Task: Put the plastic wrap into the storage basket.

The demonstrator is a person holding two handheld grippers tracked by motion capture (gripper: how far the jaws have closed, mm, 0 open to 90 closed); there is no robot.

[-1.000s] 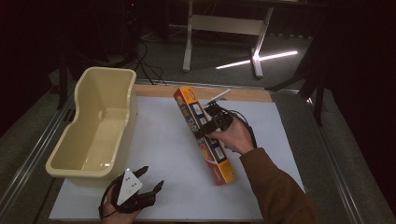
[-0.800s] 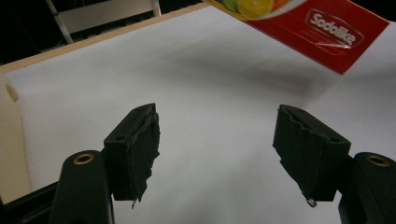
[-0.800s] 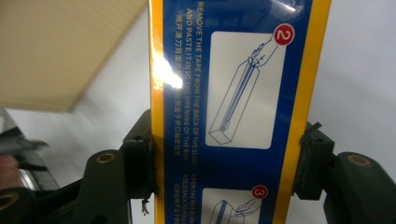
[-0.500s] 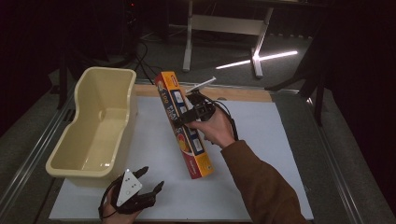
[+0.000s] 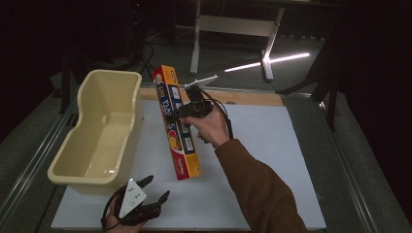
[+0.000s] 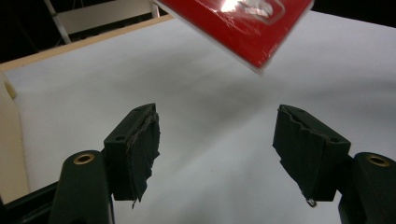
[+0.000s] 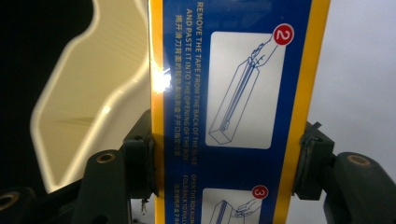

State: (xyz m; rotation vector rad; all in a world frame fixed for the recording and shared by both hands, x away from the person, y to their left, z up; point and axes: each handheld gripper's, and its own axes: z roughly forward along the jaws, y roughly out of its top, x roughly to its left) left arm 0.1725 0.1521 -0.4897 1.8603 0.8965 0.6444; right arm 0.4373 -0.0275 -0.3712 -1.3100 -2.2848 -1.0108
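Right gripper (image 5: 187, 109) clamped on box (image 5: 177, 124), far end cropped in right gripper view. Left gripper (image 5: 148, 194) wide open, empty, near mat (image 5: 272, 145) front edge; tub (image 5: 97, 133) alongside.

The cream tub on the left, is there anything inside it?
No, in the high view the cream tub shows a bare inside, while the long box is held beside it in the right gripper.

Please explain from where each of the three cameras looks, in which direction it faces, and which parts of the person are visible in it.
High view: above the person's side, facing forward and down on the table; forearms, both hands show.
Left gripper view: rides the left gripper, looking along its open jaws over the white table.
Right gripper view: rides the right gripper, jaws clamping the box, tub behind.
Shared: the box appears in all three.
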